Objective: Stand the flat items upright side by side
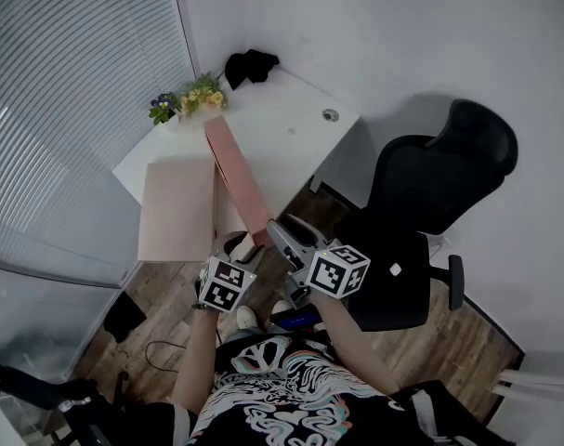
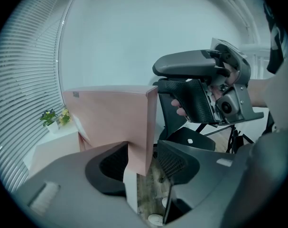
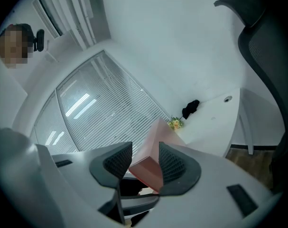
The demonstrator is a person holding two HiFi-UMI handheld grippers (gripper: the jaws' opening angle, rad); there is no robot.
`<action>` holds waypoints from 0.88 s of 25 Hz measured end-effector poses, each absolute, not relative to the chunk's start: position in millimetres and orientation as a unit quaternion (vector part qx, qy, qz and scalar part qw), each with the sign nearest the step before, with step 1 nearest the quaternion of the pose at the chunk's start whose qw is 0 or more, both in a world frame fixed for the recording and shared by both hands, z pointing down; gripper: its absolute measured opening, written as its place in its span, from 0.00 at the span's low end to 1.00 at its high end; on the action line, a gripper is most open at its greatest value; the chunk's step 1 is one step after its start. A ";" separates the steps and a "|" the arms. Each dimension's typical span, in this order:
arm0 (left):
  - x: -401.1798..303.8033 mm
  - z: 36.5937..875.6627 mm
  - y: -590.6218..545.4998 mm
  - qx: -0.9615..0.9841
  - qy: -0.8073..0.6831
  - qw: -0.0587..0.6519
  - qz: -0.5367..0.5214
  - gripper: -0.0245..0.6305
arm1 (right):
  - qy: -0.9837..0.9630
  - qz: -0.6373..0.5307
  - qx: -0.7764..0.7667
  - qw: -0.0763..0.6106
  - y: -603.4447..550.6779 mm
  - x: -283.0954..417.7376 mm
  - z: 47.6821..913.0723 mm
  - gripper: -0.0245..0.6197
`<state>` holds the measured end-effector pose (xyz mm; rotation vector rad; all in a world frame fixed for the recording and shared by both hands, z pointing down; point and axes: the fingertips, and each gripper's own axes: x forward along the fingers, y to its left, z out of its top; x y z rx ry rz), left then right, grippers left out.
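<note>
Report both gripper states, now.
Left gripper: closed on one flat pink rectangular folder.
Right gripper: closed on a second flat pink folder.

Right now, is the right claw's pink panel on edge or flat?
On edge: the head view shows the pink panel as a narrow strip, its near end in the right claw.

worktop [image 1: 291,130] right: bare, your way through
left: flat pink board [image 1: 177,210]
middle: raised pink board [image 1: 233,170]
back corner: flowers [image 1: 190,96], black bundle [image 1: 251,63]
your right: office chair [image 1: 439,184]
</note>
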<state>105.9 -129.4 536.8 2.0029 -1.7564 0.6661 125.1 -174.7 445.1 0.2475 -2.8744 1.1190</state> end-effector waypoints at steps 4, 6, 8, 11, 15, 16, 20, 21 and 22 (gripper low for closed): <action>106.1 525.0 -124.4 0.718 -0.631 0.196 0.221 0.33 | -0.926 0.370 0.075 0.016 -184.3 122.3 441.7 0.29; 102.4 516.6 -121.4 0.717 -0.636 0.193 0.209 0.33 | -0.925 0.373 0.073 0.010 -190.4 117.4 438.7 0.29; 95.8 508.1 -116.6 0.714 -0.646 0.193 0.193 0.33 | -0.927 0.368 0.070 0.011 -194.8 112.4 435.6 0.29; 79.8 499.1 -109.6 0.704 -0.663 0.201 0.157 0.33 | -0.933 0.354 0.066 0.020 -202.2 103.9 430.8 0.29; 48.5 497.4 -107.5 0.691 -0.681 0.211 0.120 0.33 | -0.946 0.315 0.061 0.040 -212.1 80.1 421.6 0.30; 40.6 498.0 -108.9 0.689 -0.683 0.213 0.113 0.33 | -0.950 0.303 0.057 0.049 -214.0 71.7 419.8 0.32; 18.9 501.4 -121.1 0.696 -0.679 0.220 0.079 0.33 | -0.958 0.262 0.056 0.103 -223.7 40.6 420.0 0.38; 13.1 502.6 -125.6 0.701 -0.674 0.221 0.074 0.33 | -0.959 0.251 0.060 0.118 -227.3 32.1 420.8 0.39; 6.6 503.7 -130.4 0.707 -0.669 0.221 0.071 0.33 | -0.959 0.240 0.063 0.135 -230.8 22.8 421.6 0.42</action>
